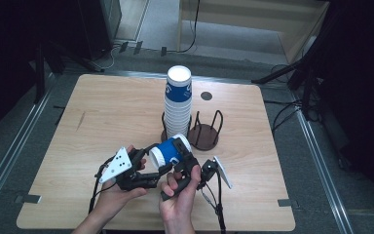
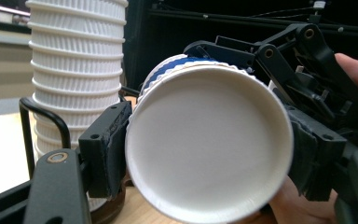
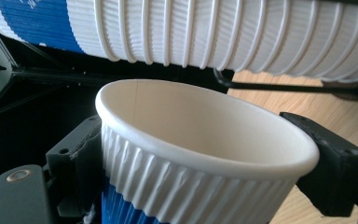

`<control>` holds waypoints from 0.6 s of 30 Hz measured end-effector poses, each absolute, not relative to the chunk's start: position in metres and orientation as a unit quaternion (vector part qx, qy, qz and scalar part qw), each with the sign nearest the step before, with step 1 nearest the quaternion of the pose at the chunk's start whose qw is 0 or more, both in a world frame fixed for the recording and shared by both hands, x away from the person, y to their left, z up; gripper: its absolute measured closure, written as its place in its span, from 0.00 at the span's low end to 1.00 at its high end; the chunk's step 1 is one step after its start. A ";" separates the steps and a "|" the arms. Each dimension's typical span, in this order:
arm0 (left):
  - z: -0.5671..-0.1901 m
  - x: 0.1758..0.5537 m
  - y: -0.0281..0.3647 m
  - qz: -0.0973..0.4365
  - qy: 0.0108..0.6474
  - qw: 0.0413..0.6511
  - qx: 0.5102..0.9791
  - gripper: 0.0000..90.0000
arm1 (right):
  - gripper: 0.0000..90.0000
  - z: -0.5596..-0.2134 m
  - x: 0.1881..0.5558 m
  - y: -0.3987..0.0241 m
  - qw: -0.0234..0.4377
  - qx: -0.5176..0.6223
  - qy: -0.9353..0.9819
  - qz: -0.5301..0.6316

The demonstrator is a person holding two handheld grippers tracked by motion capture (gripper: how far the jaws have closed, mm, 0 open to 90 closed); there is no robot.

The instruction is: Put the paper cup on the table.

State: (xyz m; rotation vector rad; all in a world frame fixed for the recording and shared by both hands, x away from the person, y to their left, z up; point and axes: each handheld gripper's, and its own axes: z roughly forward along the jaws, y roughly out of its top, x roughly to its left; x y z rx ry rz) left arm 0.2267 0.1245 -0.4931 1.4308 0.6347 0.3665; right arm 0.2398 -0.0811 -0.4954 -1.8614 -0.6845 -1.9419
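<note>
Blue-and-white paper cup (image 1: 169,151) is held on its side above the table's (image 1: 102,117) near half, just in front of two wire cup holders. Left holder (image 1: 165,127) carries a tall stack of cups (image 1: 178,100), nested, base up; the right holder (image 1: 207,130) shows only its dark base plate. Held cup's inside looks bare in the right gripper view (image 3: 200,126).

Left gripper (image 1: 152,169) pinches the cup at its base end: in the left gripper view both pads sit against the sides of the white base (image 2: 209,144). Right gripper (image 1: 189,163) clamps the rim end, pads against the ribbed wall on both sides.

Hard to tell if the held cup is one cup or several nested. Hands and grippers hide part of its wall in the high view.
</note>
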 end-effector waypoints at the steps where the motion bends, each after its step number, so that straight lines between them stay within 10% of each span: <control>1: -0.492 0.226 0.125 0.160 0.285 0.693 0.642 0.23 | 0.15 -0.495 0.240 -0.083 0.174 -0.655 -0.245 -0.693; 10: -0.488 0.223 0.134 0.113 0.311 0.684 0.650 0.00 | 0.15 -0.494 0.242 -0.092 0.130 -0.656 -0.258 -0.697; 18: -0.486 0.220 0.141 0.118 0.340 0.660 0.659 0.00 | 0.16 -0.492 0.243 -0.101 0.078 -0.653 -0.285 -0.698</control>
